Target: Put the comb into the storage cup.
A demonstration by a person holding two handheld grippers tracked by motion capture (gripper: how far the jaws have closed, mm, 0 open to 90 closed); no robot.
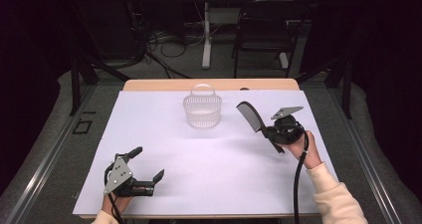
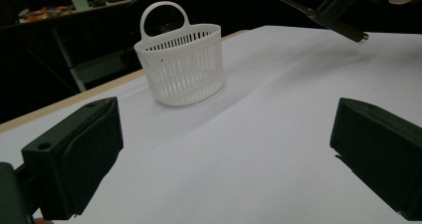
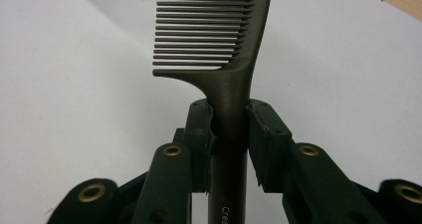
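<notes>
A dark comb (image 1: 250, 115) is held above the white table cover at the right, teeth end pointing up and to the left. My right gripper (image 1: 274, 133) is shut on the comb (image 3: 230, 59) at its handle, both pads pressed against it. A white slotted basket (image 1: 202, 109) with a hoop handle stands upright at the table's far middle, left of the comb. My left gripper (image 1: 148, 164) rests near the front left edge, jaws wide open with nothing between them. In the left gripper view the basket (image 2: 181, 64) stands ahead and the comb (image 2: 318, 12) hangs at the upper right.
A white sheet (image 1: 209, 169) covers most of the wooden table (image 1: 149, 84). Beyond the far edge stand a dark chair (image 1: 263, 30) and a table leg (image 1: 206, 35) with cables on the floor. Metal rails run along both sides of the table.
</notes>
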